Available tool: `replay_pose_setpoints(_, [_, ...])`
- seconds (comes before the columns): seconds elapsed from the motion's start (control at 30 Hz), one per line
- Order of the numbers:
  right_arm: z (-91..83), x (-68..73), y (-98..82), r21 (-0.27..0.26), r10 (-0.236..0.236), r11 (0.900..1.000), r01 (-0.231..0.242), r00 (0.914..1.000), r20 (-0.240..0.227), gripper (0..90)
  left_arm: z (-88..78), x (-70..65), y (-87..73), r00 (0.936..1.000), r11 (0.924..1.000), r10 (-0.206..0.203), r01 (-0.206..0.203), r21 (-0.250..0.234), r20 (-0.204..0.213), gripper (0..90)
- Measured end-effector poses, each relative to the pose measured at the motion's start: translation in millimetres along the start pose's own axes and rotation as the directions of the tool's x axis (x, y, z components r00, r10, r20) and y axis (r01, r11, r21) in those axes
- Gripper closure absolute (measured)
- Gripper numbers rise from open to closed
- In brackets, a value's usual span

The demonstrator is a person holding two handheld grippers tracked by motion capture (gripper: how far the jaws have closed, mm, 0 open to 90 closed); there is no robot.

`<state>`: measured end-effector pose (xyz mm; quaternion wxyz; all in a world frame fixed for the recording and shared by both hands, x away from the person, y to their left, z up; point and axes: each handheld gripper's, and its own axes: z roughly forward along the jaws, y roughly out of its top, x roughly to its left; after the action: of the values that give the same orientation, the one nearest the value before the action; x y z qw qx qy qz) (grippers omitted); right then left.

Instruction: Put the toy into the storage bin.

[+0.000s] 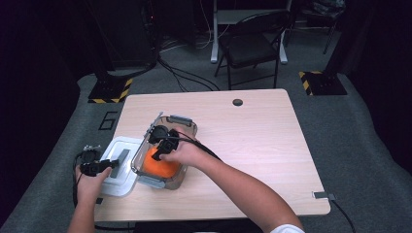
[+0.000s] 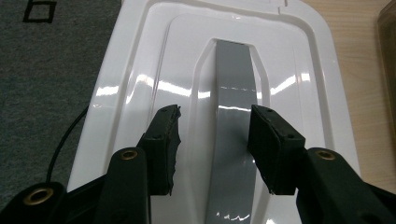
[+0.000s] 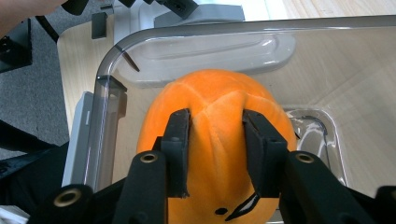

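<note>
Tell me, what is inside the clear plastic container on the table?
Inside the clear container lies an orange plush toy, with the right gripper reaching in, its jaws at the toy's sides. The container's floor beneath the toy is covered, so nothing can be told there.

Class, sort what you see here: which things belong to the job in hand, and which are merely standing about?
In the job: orange plush toy, clear container around it, white lid with its grey handle, left gripper, right gripper.

Standing about: folding chair, striped floor plates, table.
</note>
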<state>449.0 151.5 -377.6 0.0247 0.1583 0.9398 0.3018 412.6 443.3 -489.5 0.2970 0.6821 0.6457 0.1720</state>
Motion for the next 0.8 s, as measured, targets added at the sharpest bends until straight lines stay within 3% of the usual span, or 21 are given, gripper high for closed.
replay_pose_setpoints(0.4, [-5.9,-1.1,0.1,-0.017,0.006,1.000,-0.006,1.0000,0.005,52.9,0.8,-0.9,-0.2,1.0000,1.0000,-0.001,0.001,-0.007,0.002,52.0])
replay_pose_setpoints(0.8, [-25.1,-2.9,-5.3,-0.059,0.023,0.998,-0.021,0.9996,0.018,52.2,0.9,-3.7,0.7,0.9999,0.9999,0.015,-0.015,0.002,-0.001,51.6])
